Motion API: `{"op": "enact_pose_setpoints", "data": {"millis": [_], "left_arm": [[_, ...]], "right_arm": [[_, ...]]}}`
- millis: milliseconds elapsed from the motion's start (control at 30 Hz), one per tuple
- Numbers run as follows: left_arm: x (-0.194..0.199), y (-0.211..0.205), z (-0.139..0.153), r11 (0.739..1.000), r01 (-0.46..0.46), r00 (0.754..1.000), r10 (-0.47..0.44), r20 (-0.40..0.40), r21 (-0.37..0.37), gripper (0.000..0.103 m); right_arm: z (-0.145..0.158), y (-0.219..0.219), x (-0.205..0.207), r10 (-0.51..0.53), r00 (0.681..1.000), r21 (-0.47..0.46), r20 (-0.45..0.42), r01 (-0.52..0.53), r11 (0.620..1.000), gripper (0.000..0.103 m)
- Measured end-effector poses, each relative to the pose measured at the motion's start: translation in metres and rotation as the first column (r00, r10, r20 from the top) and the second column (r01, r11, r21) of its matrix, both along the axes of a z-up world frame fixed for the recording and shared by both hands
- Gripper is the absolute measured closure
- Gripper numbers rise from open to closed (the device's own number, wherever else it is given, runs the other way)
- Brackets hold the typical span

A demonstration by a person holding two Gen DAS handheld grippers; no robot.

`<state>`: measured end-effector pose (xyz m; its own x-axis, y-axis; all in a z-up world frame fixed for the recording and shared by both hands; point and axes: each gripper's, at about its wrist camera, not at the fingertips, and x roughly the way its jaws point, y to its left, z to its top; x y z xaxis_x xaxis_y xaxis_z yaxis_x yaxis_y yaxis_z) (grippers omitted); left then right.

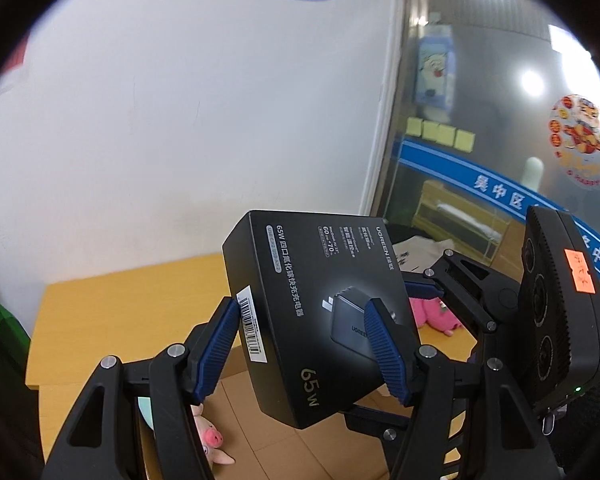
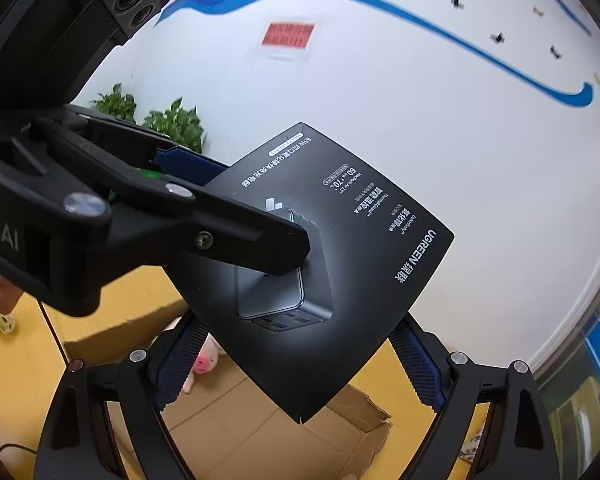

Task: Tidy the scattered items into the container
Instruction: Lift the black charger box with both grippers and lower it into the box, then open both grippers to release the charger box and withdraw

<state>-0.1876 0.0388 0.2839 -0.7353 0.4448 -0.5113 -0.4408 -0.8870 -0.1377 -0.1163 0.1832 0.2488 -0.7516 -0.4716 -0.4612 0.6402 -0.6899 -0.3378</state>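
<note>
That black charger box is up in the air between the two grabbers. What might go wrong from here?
1. The black box is tilted and pinched by the left gripper and the right gripper together; if either lets go early, it could twist and fall.
2. A pink pig toy already lies in the cardboard box below, so the box may land on it.

Charger box (image 1: 320,312) hangs above the cardboard box (image 2: 260,432), apparently holding a plush pig (image 1: 212,436).

wall (image 1: 140,120) white, blue stripe | potted plants (image 2: 172,120) | glass door (image 1: 480,120) stickered
</note>
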Motion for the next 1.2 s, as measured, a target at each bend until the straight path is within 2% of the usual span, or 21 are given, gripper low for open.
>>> {"op": "enact_pose_setpoints", "data": {"millis": [133, 300, 467, 533, 633, 767, 867, 933, 1000, 1100, 1200], "left_arm": [[-0.037, -0.002, -0.04, 1.0, -0.009, 0.996, 0.008, 0.091, 0.016, 0.039], [-0.082, -0.007, -0.107, 0.999, -0.023, 0.972, 0.014, 0.234, 0.037, 0.039], [-0.113, -0.006, -0.175, 0.999, -0.045, 0.929, 0.033, 0.368, 0.022, 0.039], [-0.123, -0.004, -0.2, 0.999, -0.054, 0.907, 0.048, 0.419, 0.003, 0.039], [-0.134, 0.0, -0.232, 0.997, -0.071, 0.875, 0.079, 0.478, -0.036, 0.039], [-0.143, 0.001, -0.262, 0.991, -0.112, 0.836, 0.133, 0.532, -0.071, 0.04], [-0.145, 0.012, -0.264, 0.986, -0.105, 0.835, 0.157, 0.528, -0.128, 0.042], [-0.143, 0.012, -0.259, 0.988, -0.111, 0.833, 0.153, 0.532, -0.11, 0.042], [-0.137, 0.004, -0.247, 0.985, -0.14, 0.843, 0.174, 0.509, -0.105, 0.041], [-0.116, -0.007, -0.22, 0.973, -0.187, 0.872, 0.227, 0.433, -0.133, 0.041], [-0.075, -0.018, -0.185, 0.975, -0.202, 0.916, 0.22, 0.336, -0.088, 0.04]], "right_arm": [[-0.039, -0.002, -0.041, 0.008, 0.996, 0.014, 0.084, -0.01, 1.0, 0.009], [-0.105, -0.007, -0.083, 0.006, 0.979, 0.05, 0.205, -0.017, 0.999, 0.009], [-0.168, -0.009, -0.117, 0.006, 0.942, 0.075, 0.334, -0.033, 0.997, 0.009], [-0.187, -0.005, -0.152, -0.001, 0.921, 0.091, 0.391, -0.038, 0.995, 0.01], [-0.229, -0.005, -0.156, -0.021, 0.886, 0.124, 0.464, -0.041, 0.991, 0.011], [-0.256, -0.004, -0.174, -0.046, 0.849, 0.128, 0.526, -0.025, 0.991, 0.013], [-0.261, -0.002, -0.178, -0.072, 0.831, 0.126, 0.551, 0.003, 0.992, 0.013], [-0.259, 0.003, -0.182, -0.082, 0.824, 0.114, 0.561, 0.022, 0.993, 0.012], [-0.25, 0.009, -0.174, -0.086, 0.821, 0.103, 0.564, 0.033, 0.994, 0.01], [-0.218, 0.012, -0.15, -0.081, 0.839, 0.086, 0.538, 0.041, 0.995, 0.01], [-0.184, 0.024, -0.112, -0.086, 0.882, 0.088, 0.464, 0.051, 0.995, 0.007]]}}
